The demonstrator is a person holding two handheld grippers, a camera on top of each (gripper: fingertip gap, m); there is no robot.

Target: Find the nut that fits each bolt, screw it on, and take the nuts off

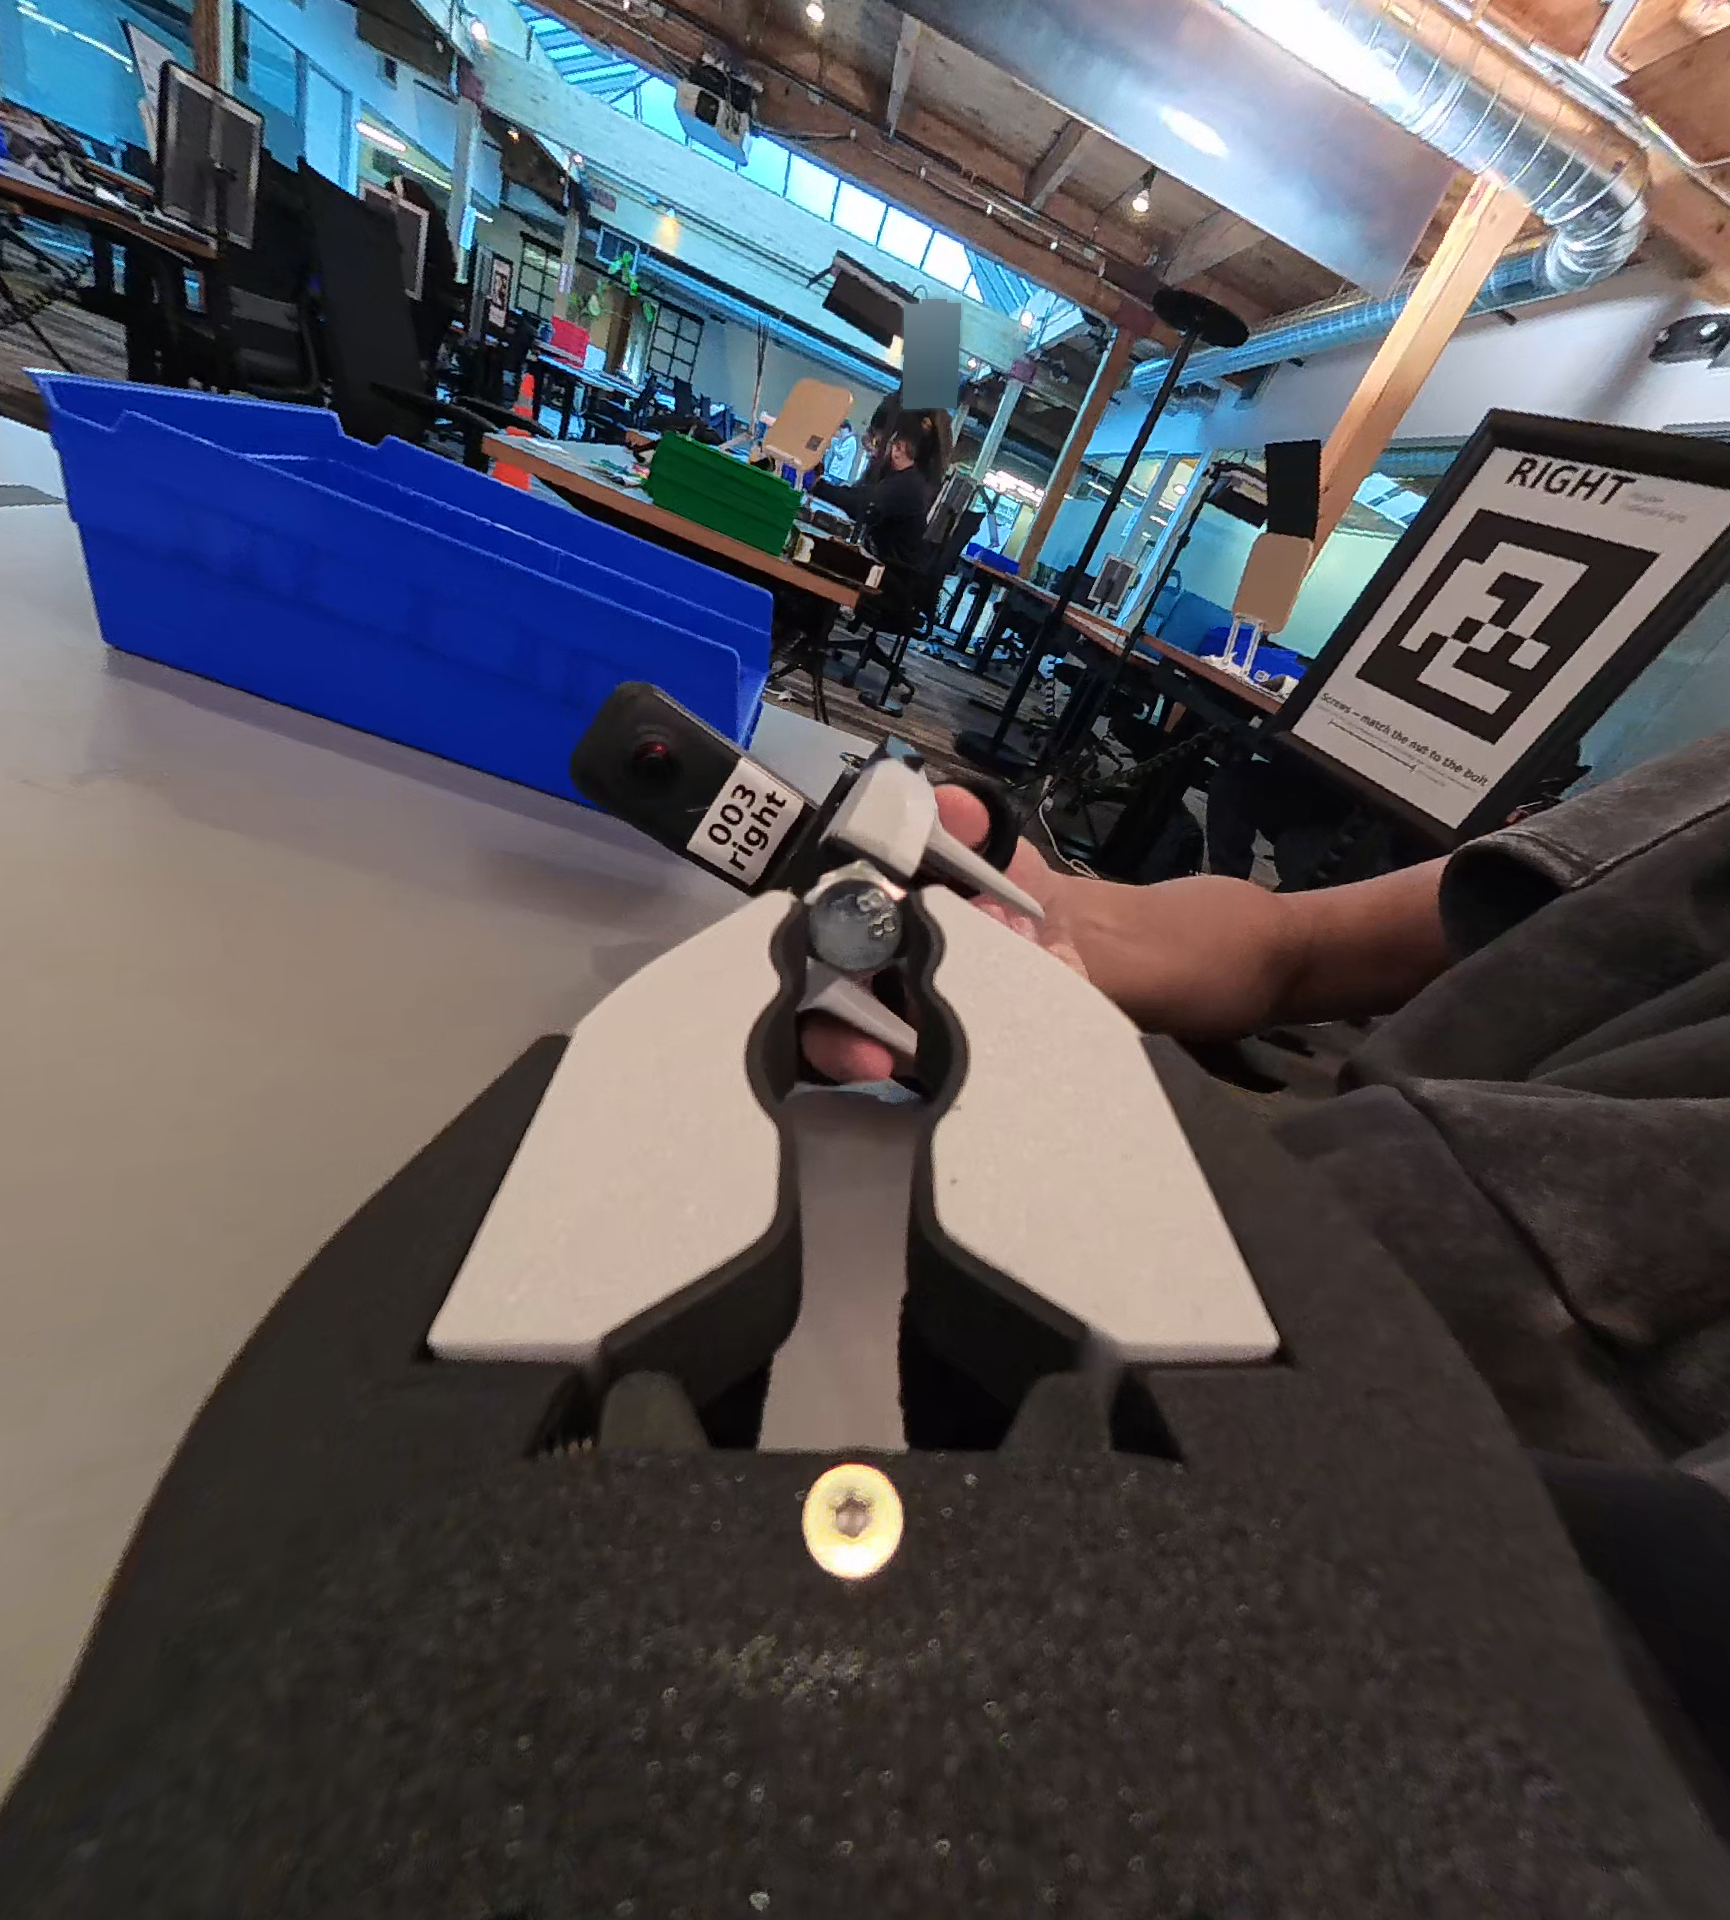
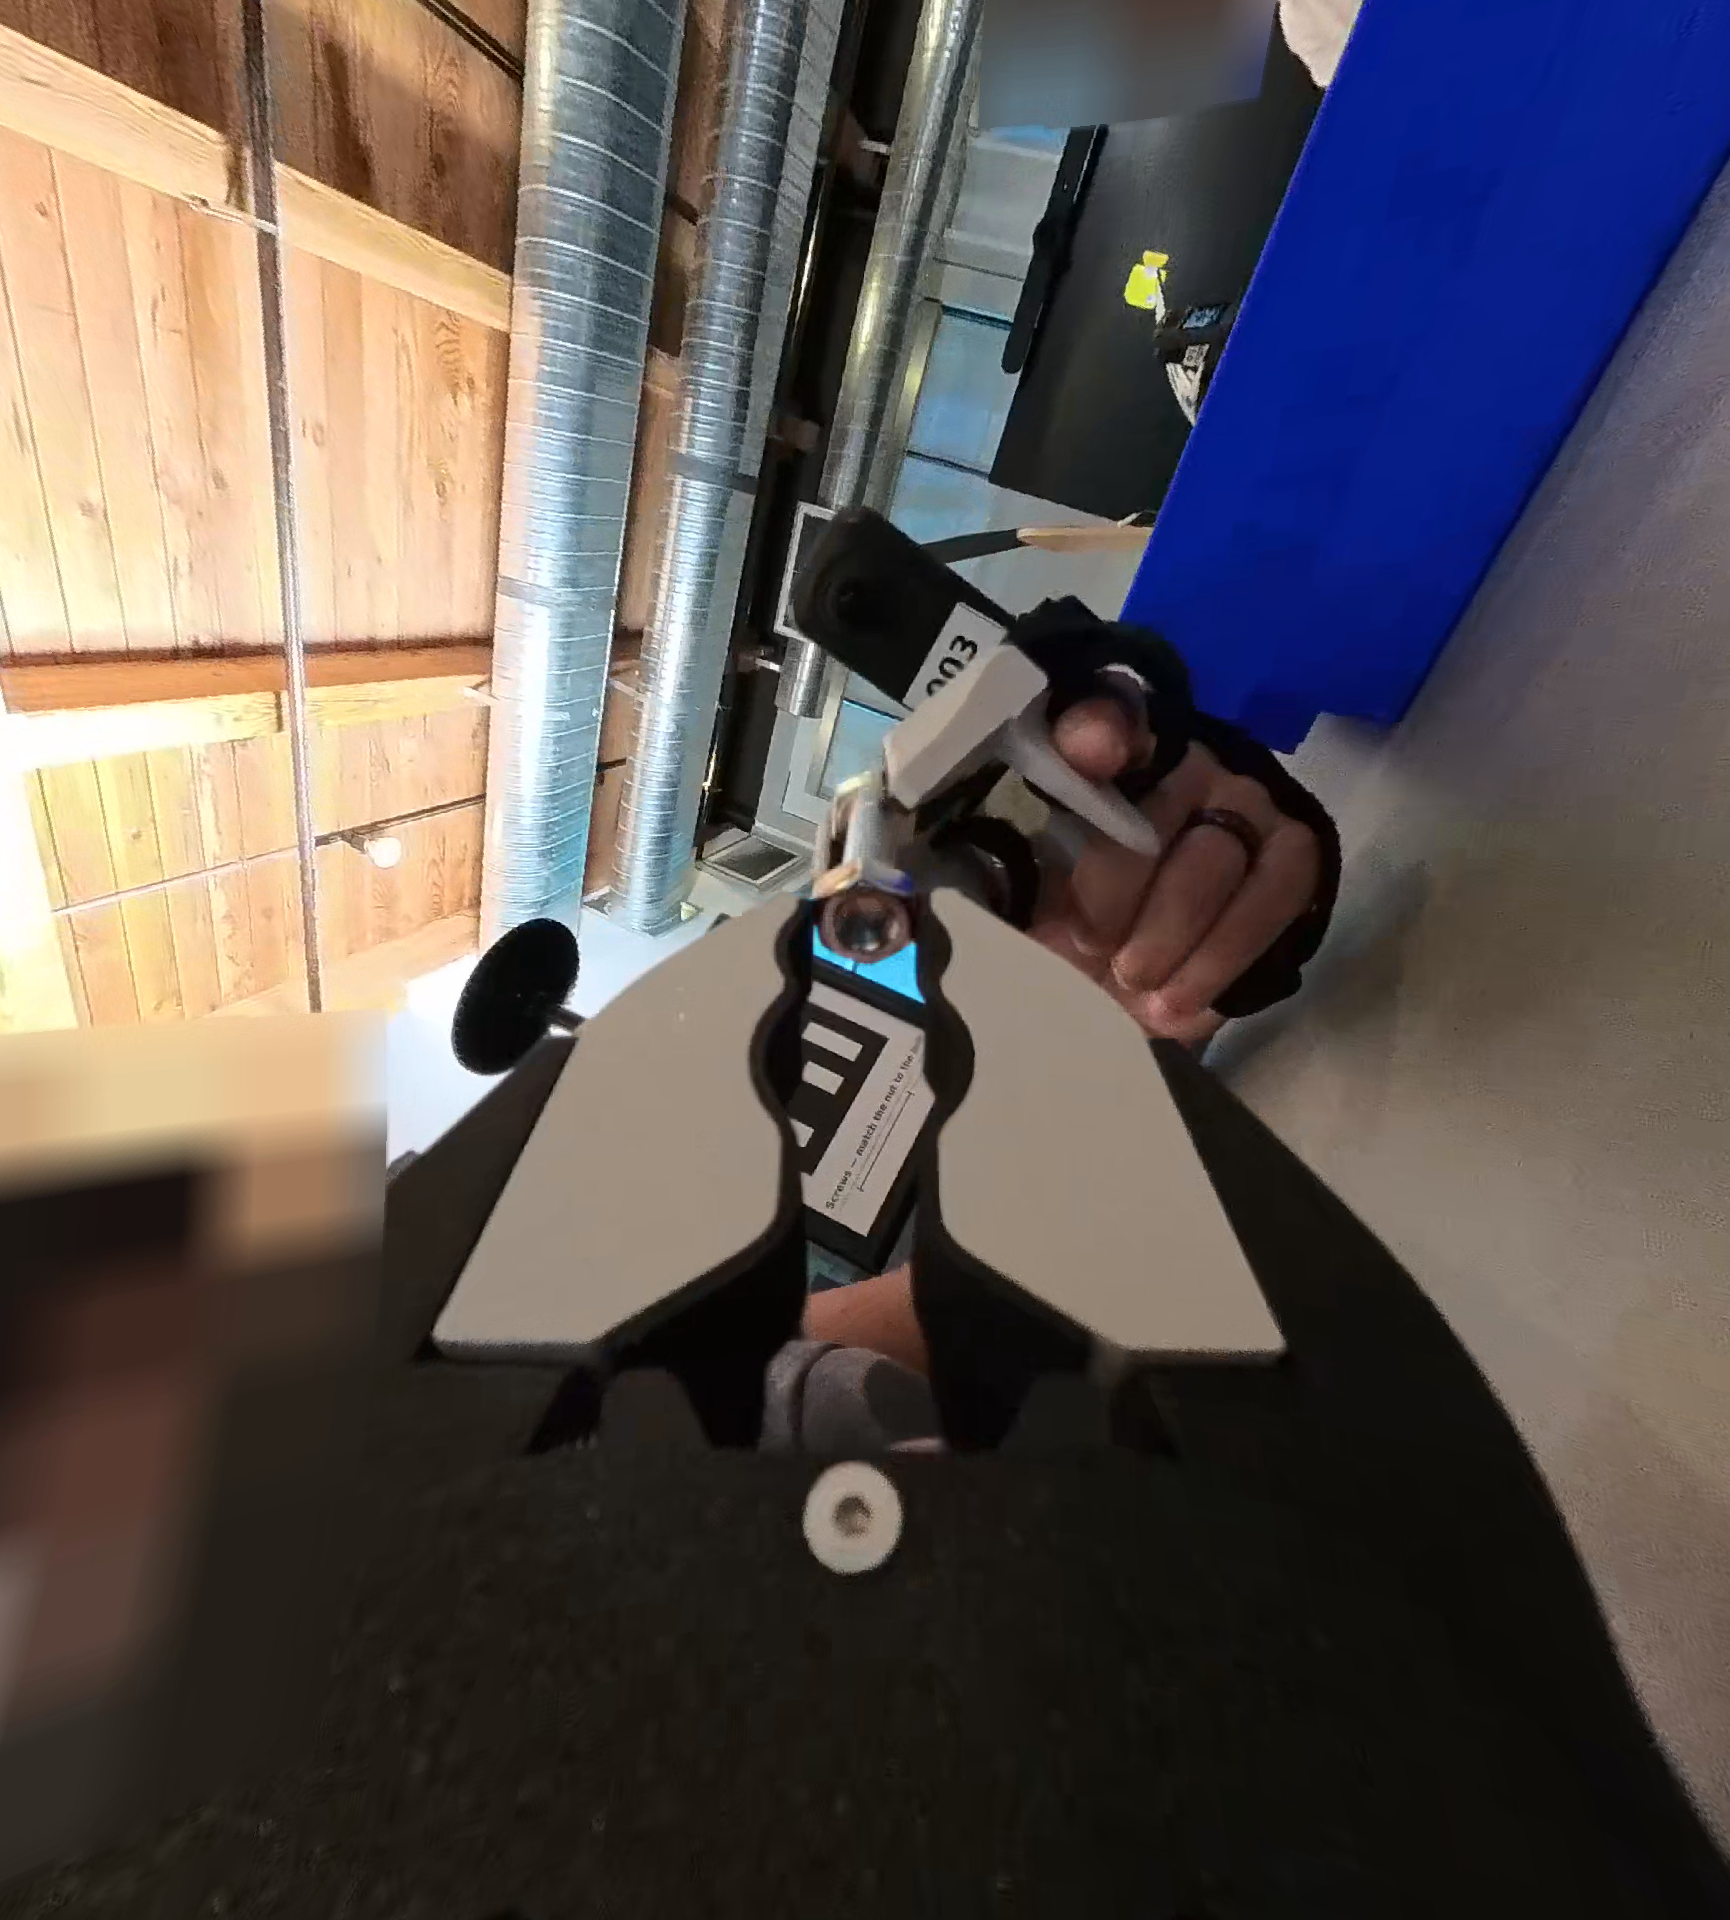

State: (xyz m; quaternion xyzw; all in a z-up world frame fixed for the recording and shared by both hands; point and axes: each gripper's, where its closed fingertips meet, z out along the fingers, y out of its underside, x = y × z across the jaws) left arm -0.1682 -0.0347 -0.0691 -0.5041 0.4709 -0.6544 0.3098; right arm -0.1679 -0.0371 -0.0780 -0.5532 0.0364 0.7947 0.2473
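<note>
In the left wrist view my left gripper [image 1: 853, 902] is shut on the head of a silver bolt [image 1: 853, 930], held above the grey table [image 1: 217, 935]. My right gripper [image 1: 887, 831] faces it from the far side, tips at the bolt's other end. In the right wrist view, which is rolled sideways, my right gripper [image 2: 866, 906] is shut on a small silver nut [image 2: 866, 927] at the end of the bolt's shaft [image 2: 859, 836]. The left gripper [image 2: 944, 748] holds the shaft's far end. Both grippers meet tip to tip in the air.
A blue plastic bin [image 1: 404, 582] stands on the table behind the grippers, also in the right wrist view [image 2: 1412, 364]. A framed sign with a black-and-white marker [image 1: 1505, 623] stands at the right. A person's hand [image 1: 1152, 945] and dark sleeve [image 1: 1619, 935] reach in from the right. Both grippers' tips are close together, under 4 cm apart.
</note>
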